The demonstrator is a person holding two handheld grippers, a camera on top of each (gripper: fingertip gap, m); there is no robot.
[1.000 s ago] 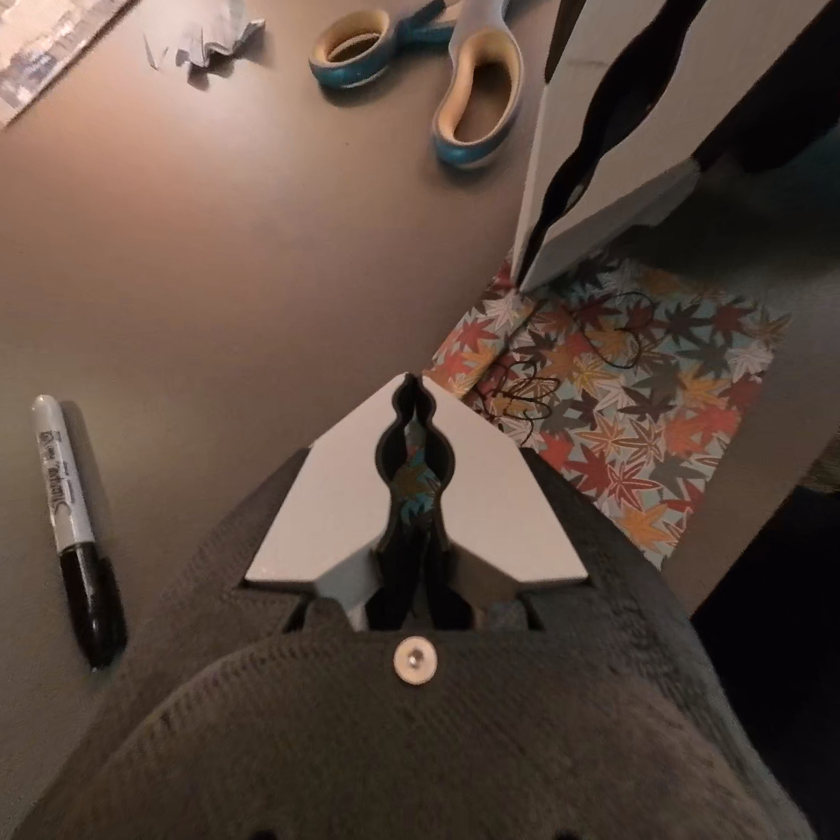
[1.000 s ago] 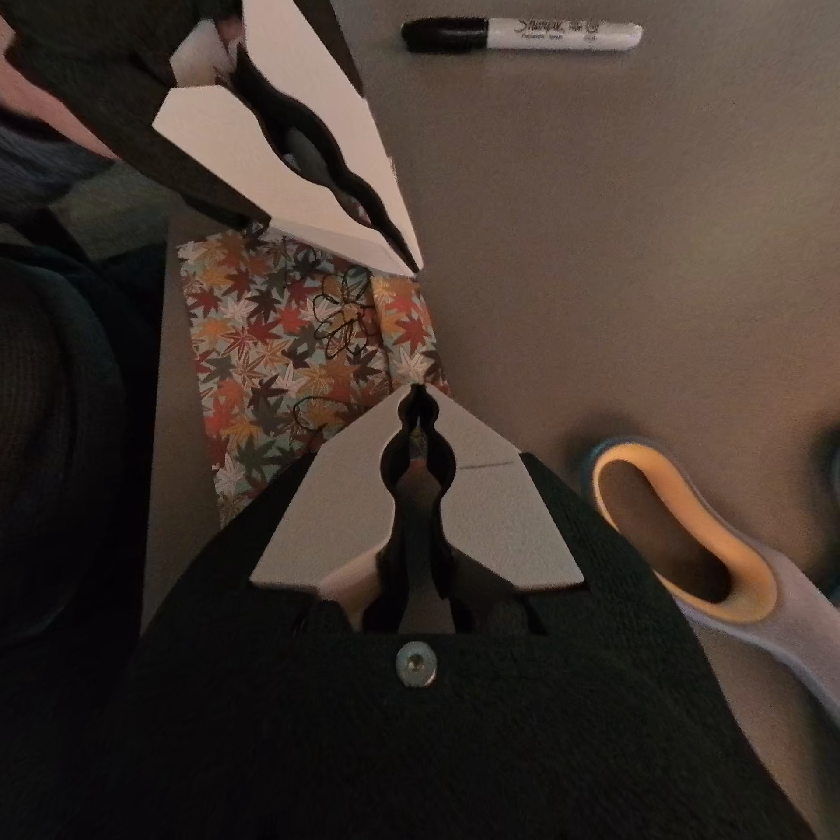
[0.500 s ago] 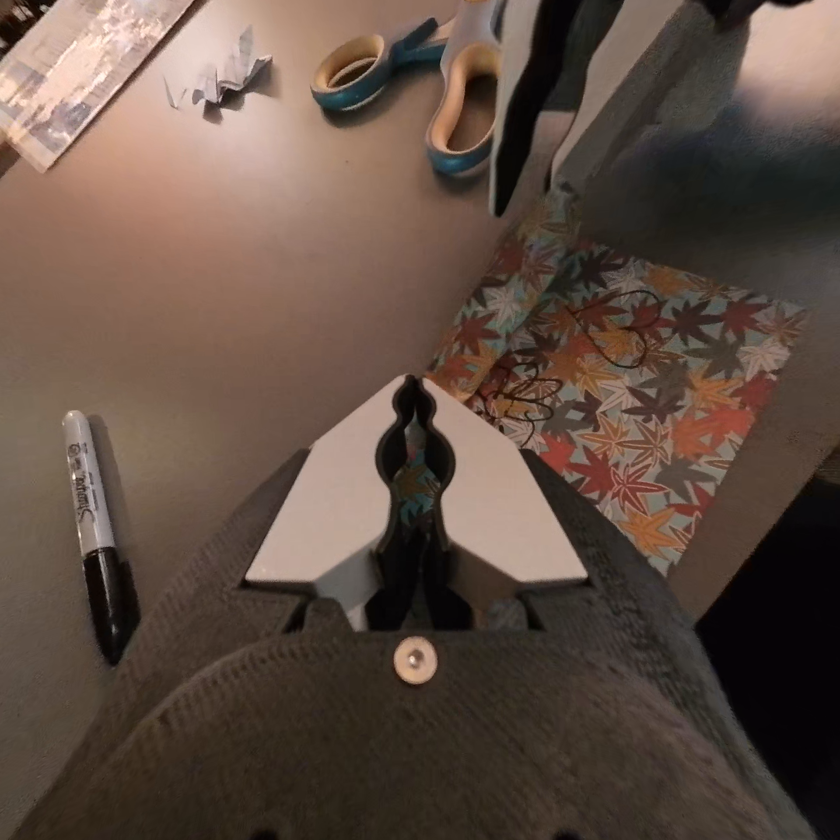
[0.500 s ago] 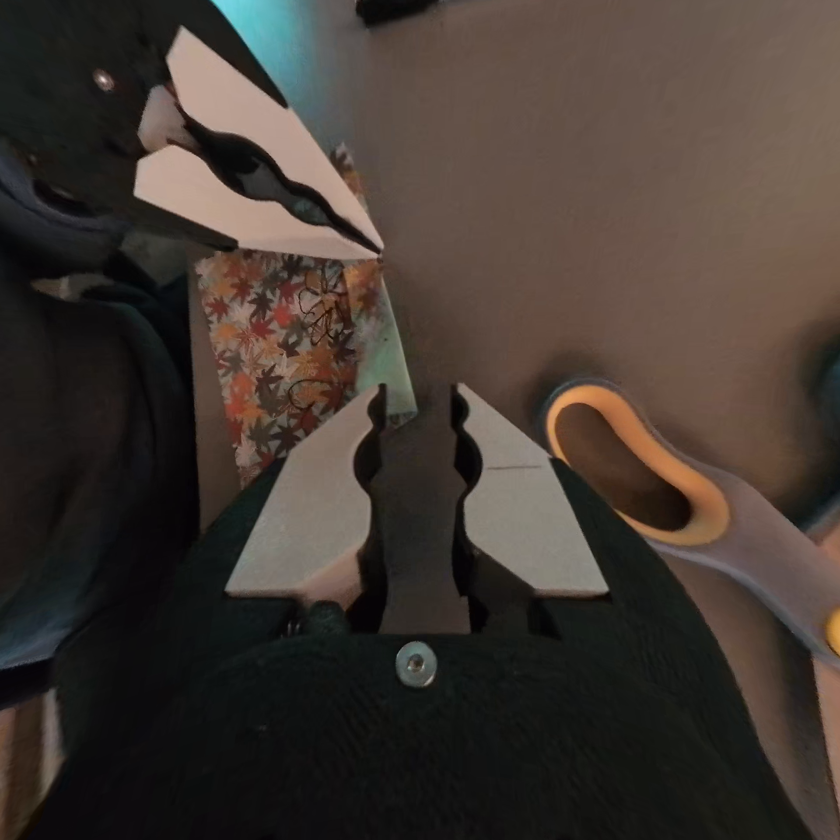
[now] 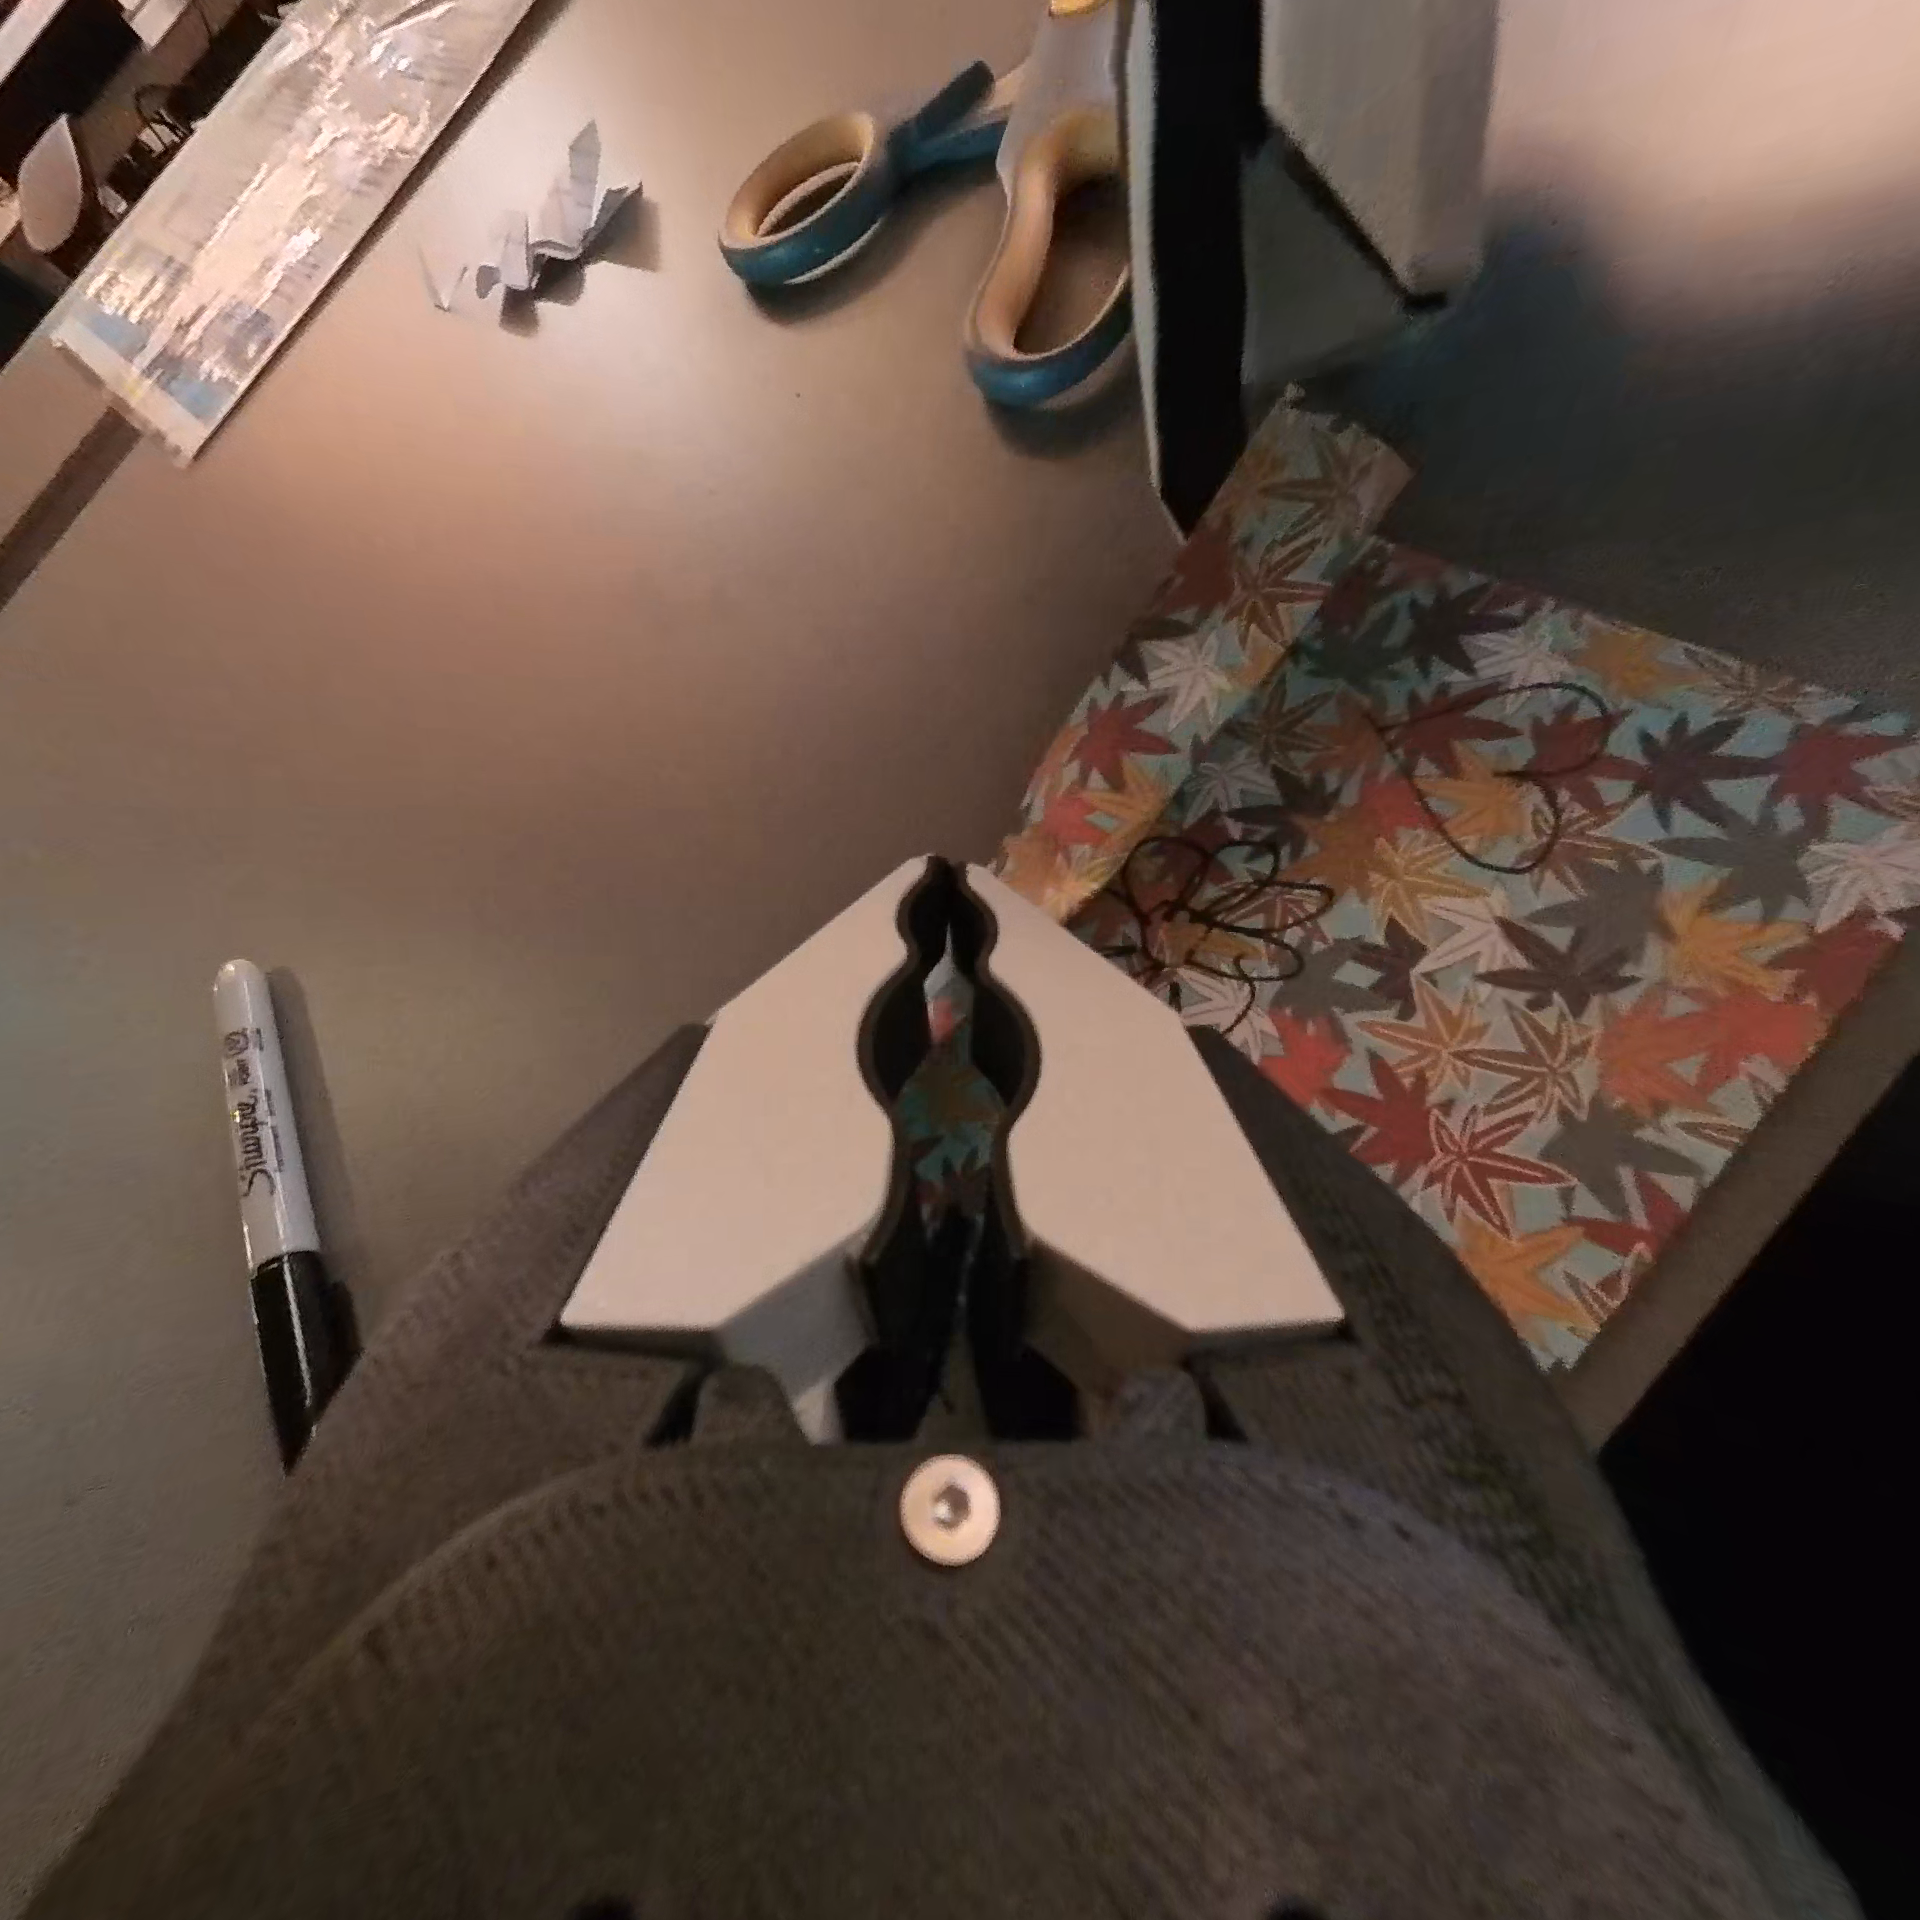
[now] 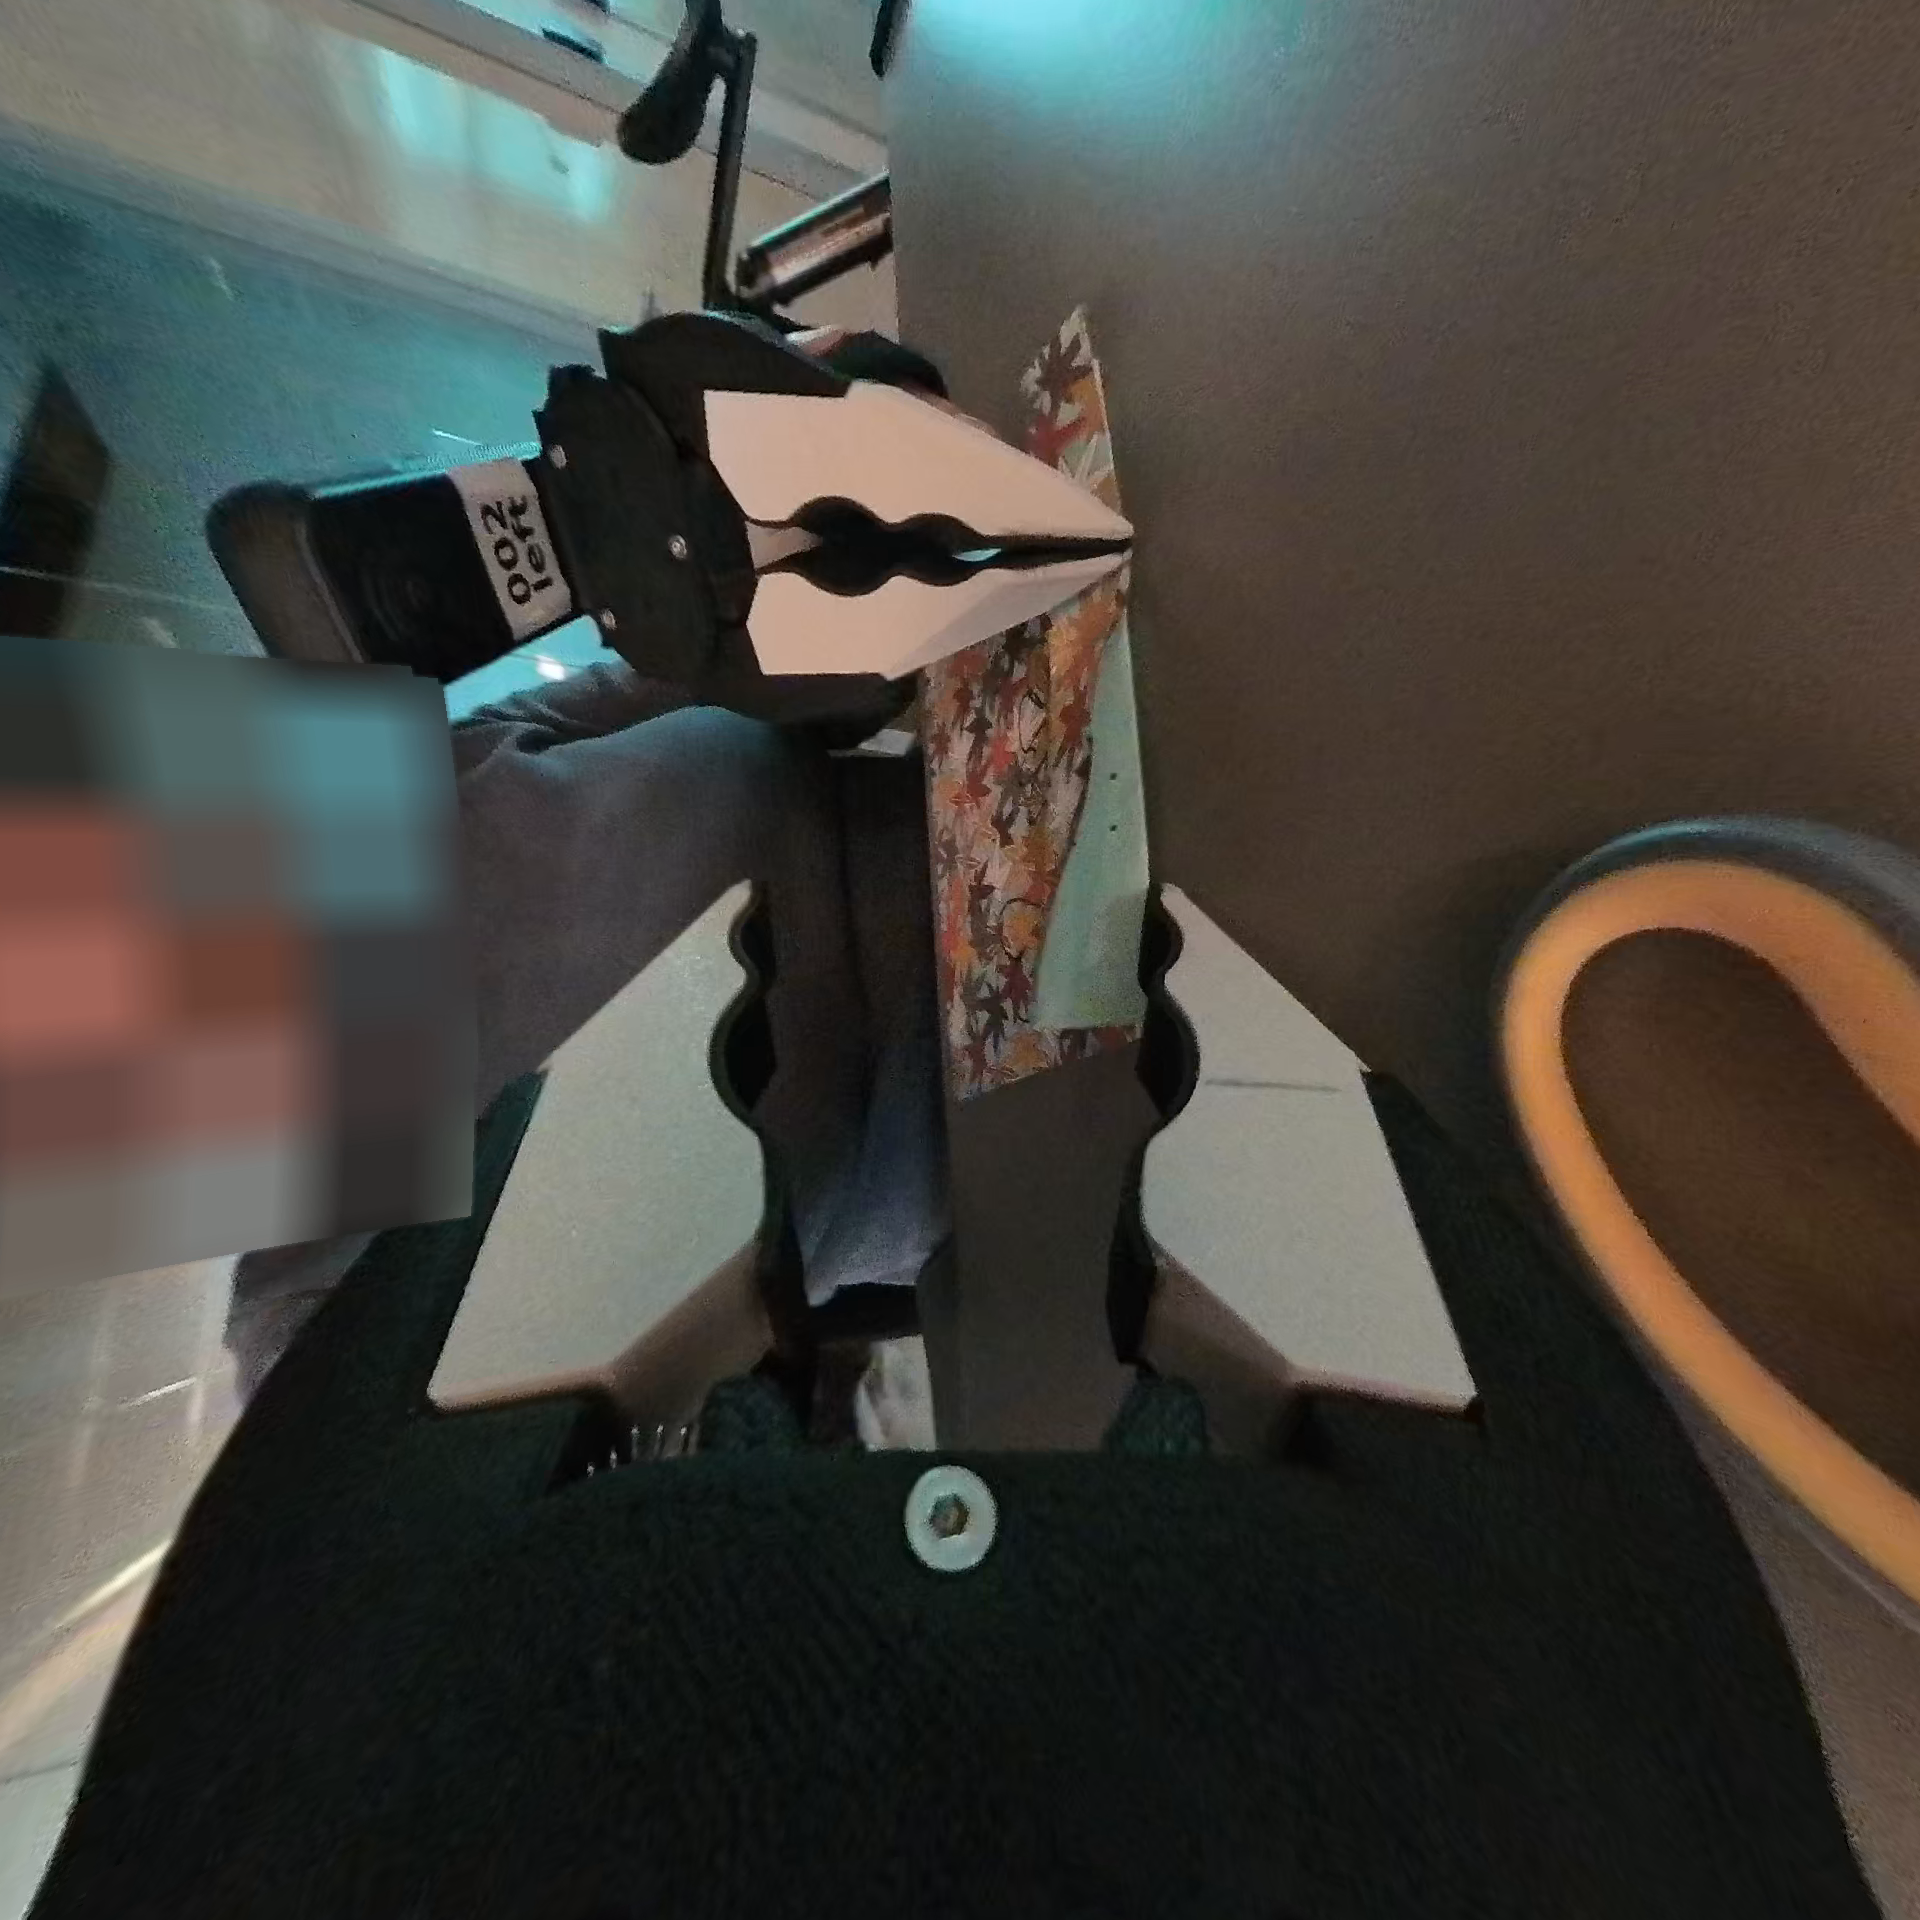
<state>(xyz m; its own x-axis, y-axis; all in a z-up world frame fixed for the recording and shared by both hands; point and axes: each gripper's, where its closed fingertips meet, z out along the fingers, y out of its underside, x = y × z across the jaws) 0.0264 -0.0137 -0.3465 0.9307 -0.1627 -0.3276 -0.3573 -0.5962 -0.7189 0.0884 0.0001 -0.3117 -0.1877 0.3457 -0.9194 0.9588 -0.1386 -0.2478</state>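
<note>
A leaf-patterned sheet of paper (image 5: 1507, 935) with black pen loops lies at the table's edge (image 5: 520, 623), partly over it. My left gripper (image 5: 948, 868) is shut on the paper's near corner, and the pattern shows between its jaws. The right wrist view shows it too (image 6: 1117, 540), tips closed on the paper (image 6: 997, 831). My right gripper (image 6: 953, 899) is wide open. The paper's folded strip, pale on the back, stands between its fingers without touching the pads. One right finger (image 5: 1138, 260) hangs over the paper's far corner.
Blue and cream scissors (image 5: 935, 177) lie beyond the paper; one handle loop (image 6: 1621, 1091) is close to my right gripper. A black marker (image 5: 260, 1122) lies to the left. A crumpled paper scrap (image 5: 551, 229) and a clear packet (image 5: 239, 218) lie farther off.
My right gripper went from shut at the paper's far corner to wide open and swung round. My left gripper stayed shut on the paper, which has lifted and folded at the far corner.
</note>
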